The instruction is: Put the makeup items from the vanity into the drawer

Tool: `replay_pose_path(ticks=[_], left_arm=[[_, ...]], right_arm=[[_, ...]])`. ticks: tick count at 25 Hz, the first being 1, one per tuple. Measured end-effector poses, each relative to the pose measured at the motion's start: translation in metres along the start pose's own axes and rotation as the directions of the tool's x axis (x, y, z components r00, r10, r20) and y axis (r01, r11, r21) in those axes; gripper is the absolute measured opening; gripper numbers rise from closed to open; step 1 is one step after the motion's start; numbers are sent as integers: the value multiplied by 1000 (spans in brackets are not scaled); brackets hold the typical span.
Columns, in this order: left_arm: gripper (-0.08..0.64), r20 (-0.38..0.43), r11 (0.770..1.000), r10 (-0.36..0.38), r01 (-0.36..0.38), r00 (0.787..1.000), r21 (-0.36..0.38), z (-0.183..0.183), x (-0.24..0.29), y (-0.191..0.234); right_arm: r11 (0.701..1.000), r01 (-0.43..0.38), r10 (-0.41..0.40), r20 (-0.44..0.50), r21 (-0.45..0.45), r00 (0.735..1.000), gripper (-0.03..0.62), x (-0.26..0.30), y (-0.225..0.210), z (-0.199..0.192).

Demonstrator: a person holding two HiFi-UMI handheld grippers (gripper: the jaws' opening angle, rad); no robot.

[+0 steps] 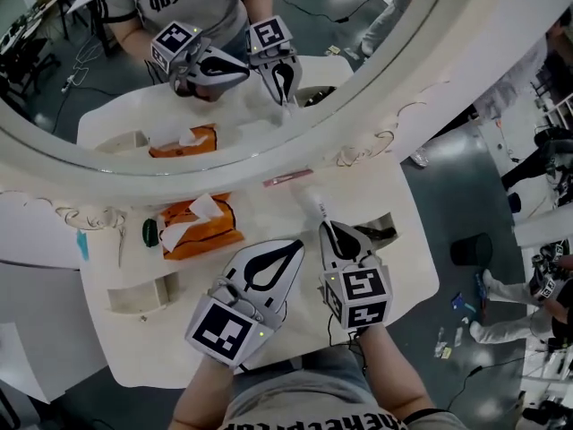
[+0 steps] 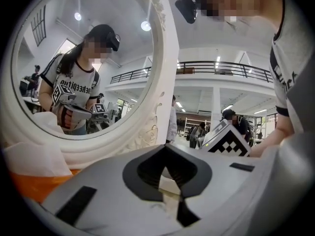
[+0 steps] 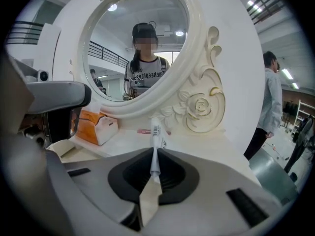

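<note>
My right gripper (image 1: 325, 227) (image 3: 154, 154) is shut on a slim white makeup stick (image 1: 317, 208) (image 3: 156, 133), which pokes out past the fingertips toward the mirror. A pink makeup stick (image 1: 287, 178) (image 3: 146, 131) lies on the white vanity top (image 1: 269, 209) at the foot of the mirror frame. Beside the tissue box sits a small dark green item (image 1: 149, 233). My left gripper (image 1: 295, 247) (image 2: 166, 149) hovers over the middle of the vanity with its tips together and nothing between them. An open compartment (image 1: 383, 229) with something dark inside shows just right of the right gripper.
An orange tissue box (image 1: 201, 231) (image 3: 93, 124) stands at the left of the top. The big round mirror with its ornate white frame (image 1: 376, 124) (image 3: 199, 102) rises behind. A shallow white tray (image 1: 143, 296) sits at the front left. People stand in the background.
</note>
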State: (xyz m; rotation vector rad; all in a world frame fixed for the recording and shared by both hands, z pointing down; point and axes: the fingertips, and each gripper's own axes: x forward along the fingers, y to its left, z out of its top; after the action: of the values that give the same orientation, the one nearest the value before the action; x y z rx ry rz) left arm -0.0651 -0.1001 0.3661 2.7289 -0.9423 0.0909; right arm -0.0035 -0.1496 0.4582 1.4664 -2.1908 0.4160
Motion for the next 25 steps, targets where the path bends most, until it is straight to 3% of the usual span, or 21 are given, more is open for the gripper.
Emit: replay_pose_path(ticks=[25], left_arm=[[12,11,989,-145,144,989,45,7,67,-100]], right_arm=[[987,151,-152,28,51,988,25,-92,-103,-28]])
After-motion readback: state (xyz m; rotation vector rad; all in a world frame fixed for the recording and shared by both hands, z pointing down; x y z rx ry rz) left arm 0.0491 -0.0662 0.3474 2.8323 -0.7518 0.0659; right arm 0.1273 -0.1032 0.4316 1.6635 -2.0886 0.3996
